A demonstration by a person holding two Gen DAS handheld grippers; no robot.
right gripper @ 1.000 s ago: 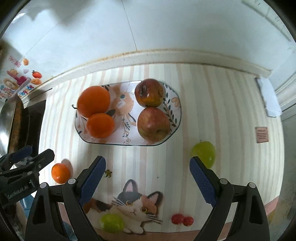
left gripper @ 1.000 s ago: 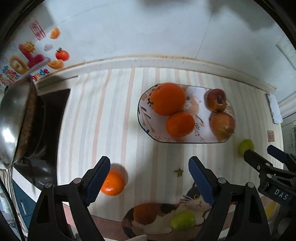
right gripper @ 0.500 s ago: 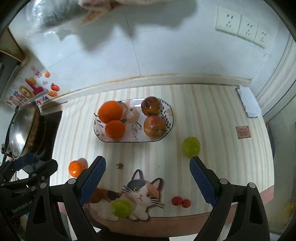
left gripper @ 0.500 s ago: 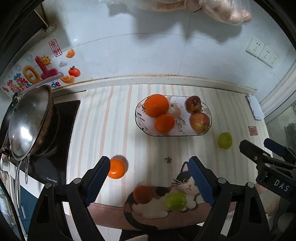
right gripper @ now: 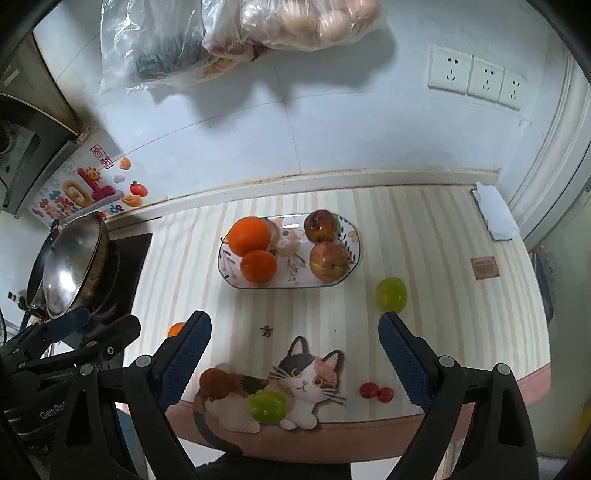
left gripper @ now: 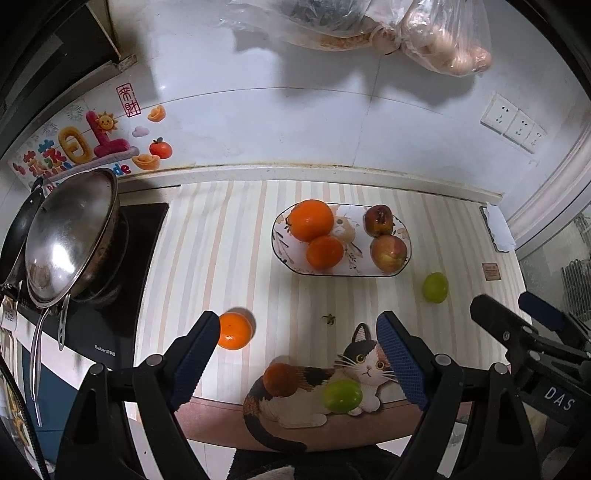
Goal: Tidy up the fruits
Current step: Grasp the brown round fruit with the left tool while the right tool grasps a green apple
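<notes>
A patterned plate [left gripper: 281,254] [right gripper: 354,236] on the striped counter holds two oranges [left gripper: 310,220] [right gripper: 249,236] and two red apples [left gripper: 388,253] [right gripper: 328,258]. A loose orange [left gripper: 235,330] lies just off my left gripper's left finger; in the right wrist view it [right gripper: 176,328] is mostly hidden. One green fruit [left gripper: 435,287] [right gripper: 391,294] lies right of the plate, another [left gripper: 342,396] [right gripper: 267,406] on the cat sticker. Two small red fruits [right gripper: 376,391] lie near the front edge. My left gripper [left gripper: 295,354] and right gripper [right gripper: 295,354] are open, empty, pulled back over the counter's front edge.
A steel pan with lid [left gripper: 70,236] [right gripper: 75,262] sits on a black cooktop [left gripper: 107,332] at the left. Plastic bags [left gripper: 362,26] [right gripper: 236,33] hang on the wall. A white cloth [right gripper: 495,212] lies at the far right. The right gripper shows in the left wrist view [left gripper: 524,332].
Both grippers have pulled back and up from the counter; the plate and fruits look smaller and more wall shows. Both stay open. No fruit has moved.
</notes>
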